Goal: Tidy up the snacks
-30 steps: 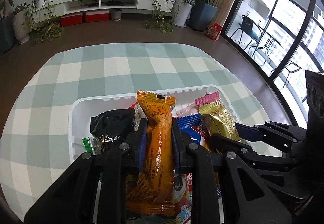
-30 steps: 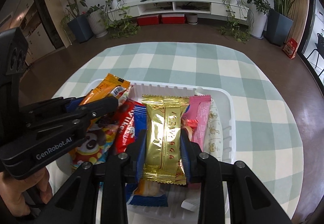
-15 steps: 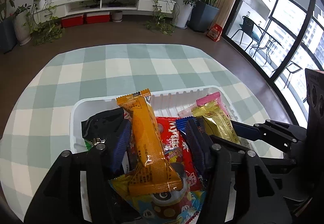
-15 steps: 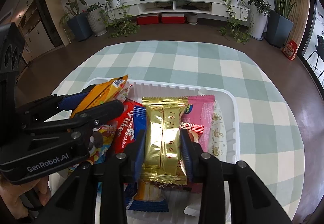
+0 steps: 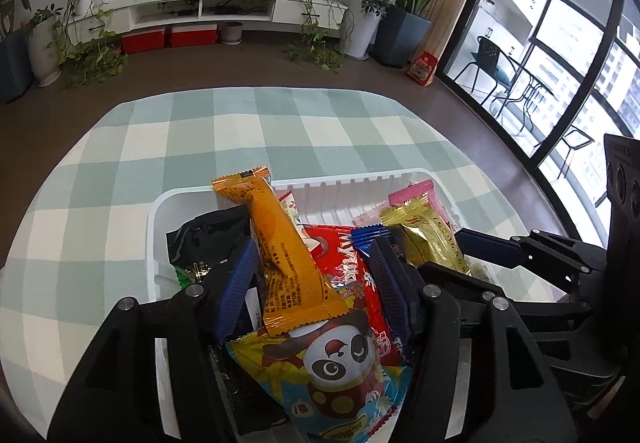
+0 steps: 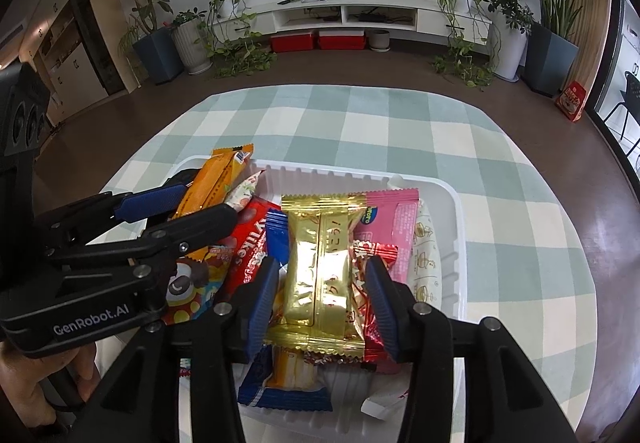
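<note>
White ribbed plastic tray (image 6: 456, 227): we list crinkly orange packet (image 5: 280, 255) between opening left gripper (image 5: 316, 283) jaws; gold foil packet (image 6: 320, 267), untouched, between opening right gripper (image 6: 320, 299); a hand (image 6: 24, 383) only in right view.

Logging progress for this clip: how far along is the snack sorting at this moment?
Done: the white bin already holds a pile of packets, and none lies on the checked cloth in view. In hand: nothing is gripped; the left gripper is opening around the orange packet, the right gripper around the gold packet, both packets resting on the pile. Left: withdrawing both grippers.
</note>
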A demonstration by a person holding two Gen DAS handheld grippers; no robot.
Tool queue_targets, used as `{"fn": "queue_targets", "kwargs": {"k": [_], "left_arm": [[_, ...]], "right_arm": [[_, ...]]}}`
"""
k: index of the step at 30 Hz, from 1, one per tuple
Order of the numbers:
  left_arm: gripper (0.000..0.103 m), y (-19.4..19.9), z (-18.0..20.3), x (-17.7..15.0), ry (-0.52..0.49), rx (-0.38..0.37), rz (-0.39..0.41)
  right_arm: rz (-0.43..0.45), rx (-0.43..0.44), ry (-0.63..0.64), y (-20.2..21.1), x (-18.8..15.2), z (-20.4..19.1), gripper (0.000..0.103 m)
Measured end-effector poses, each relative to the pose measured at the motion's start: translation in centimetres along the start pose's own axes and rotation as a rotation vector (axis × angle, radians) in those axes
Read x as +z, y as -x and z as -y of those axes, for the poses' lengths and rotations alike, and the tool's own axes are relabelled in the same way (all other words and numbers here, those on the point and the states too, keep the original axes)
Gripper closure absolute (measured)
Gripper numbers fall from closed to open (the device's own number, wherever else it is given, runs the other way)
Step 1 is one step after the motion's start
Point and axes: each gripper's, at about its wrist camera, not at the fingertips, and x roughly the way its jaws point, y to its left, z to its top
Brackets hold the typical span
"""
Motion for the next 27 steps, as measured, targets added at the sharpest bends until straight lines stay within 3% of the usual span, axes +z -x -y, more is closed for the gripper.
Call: {"fn": "queue_targets", "kwargs": {"k": [3, 14, 18, 22, 25, 27], "left_arm": [[0.046, 0.5, -0.1, 0.0, 0.001, 0.002, 0.009], [0.020, 3.6, 0.4, -0.5, 0.002, -0.004, 0.055], [0.000, 7.6, 1.7, -2.1, 0.002, -0.010, 0.132], [0.000, 13.0, 4.5, -6.2, -0.060, 0.044, 0.233], [0.000, 17.1, 6.2, -10.1, -0.065, 0.037, 0.286], [0.000, 19.5, 7.0, -12.6, -0.026, 0.077, 0.301]], "right_arm": [[0.010, 0.001, -0.006, 0.3, 0.0, 0.1, 0.048], [0.079, 0.003, -0.035, 3.4, -0.2, 0.9, 0.046], [0.215, 0.001, -0.072, 7.7, -1.6, 1.8, 0.020], [0.350, 0.000, -0.085, 12.5, -4.5, 1.7, 0.000], [0.388, 0.009, -0.086, 15.3, -7.1, 1.3, 0.000], [0.397, 0.011, -0.086, 16.7, -8.7, 0.9, 0.000]]}}
